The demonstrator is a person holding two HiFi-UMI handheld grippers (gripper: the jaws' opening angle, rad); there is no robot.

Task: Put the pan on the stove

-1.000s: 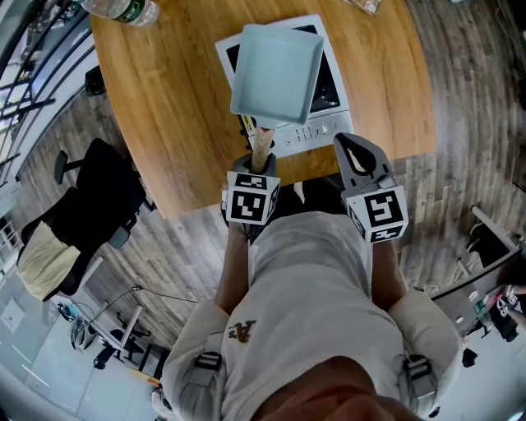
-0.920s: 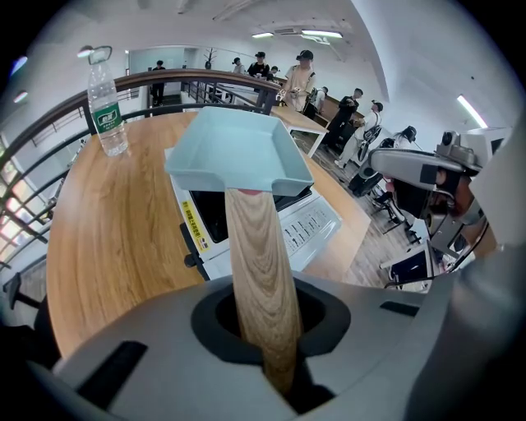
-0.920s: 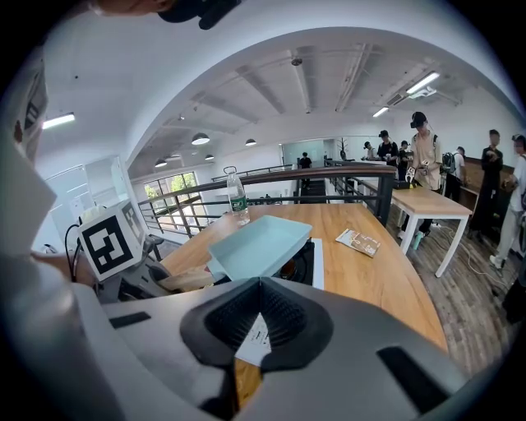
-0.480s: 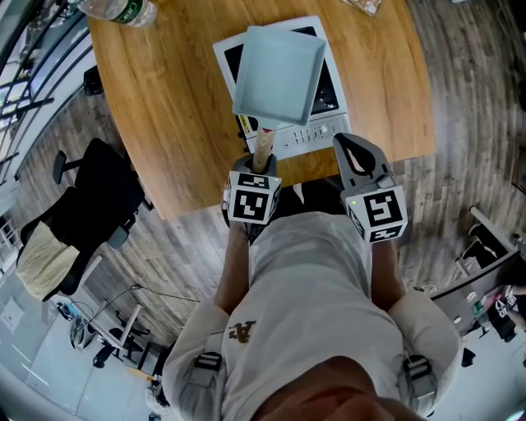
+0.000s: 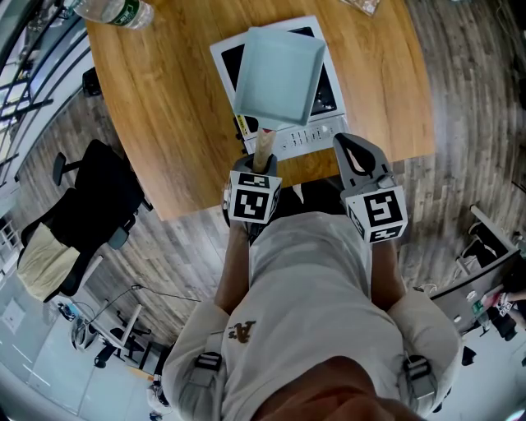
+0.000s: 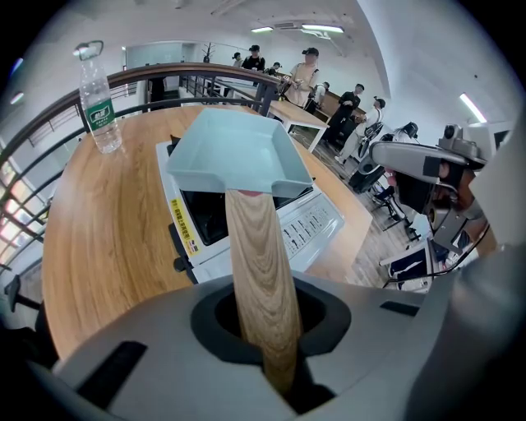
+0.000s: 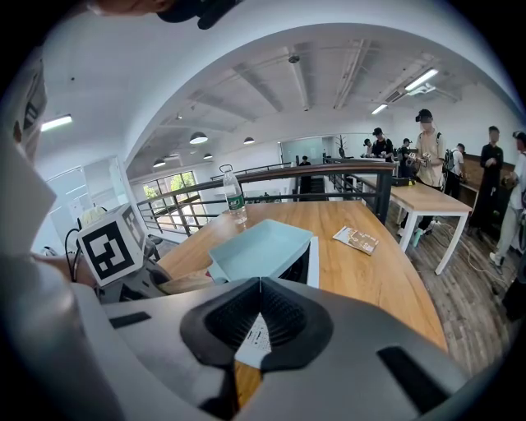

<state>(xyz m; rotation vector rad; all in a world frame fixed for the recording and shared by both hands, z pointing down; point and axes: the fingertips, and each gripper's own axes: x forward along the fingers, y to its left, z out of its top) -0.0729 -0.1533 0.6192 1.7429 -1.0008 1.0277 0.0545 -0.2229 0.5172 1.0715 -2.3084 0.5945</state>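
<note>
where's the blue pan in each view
Head view: pan top centre, over the stove.
Left gripper view: pan centre, above its wooden handle.
Right gripper view: pan centre, slightly low.
Shared landmark: water bottle, beyond the pan in every view.

A white stove (image 5: pixel 308 136) is set near the front edge of the wooden table (image 5: pixel 164 123). A plastic water bottle (image 6: pixel 96 99) is stood upright at a far corner, and what may be a leaflet (image 7: pixel 355 239) is laid flat well apart from it.

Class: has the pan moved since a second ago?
Yes, slightly: the pan has shifted right across the stove, uncovering more of its left side.
</note>
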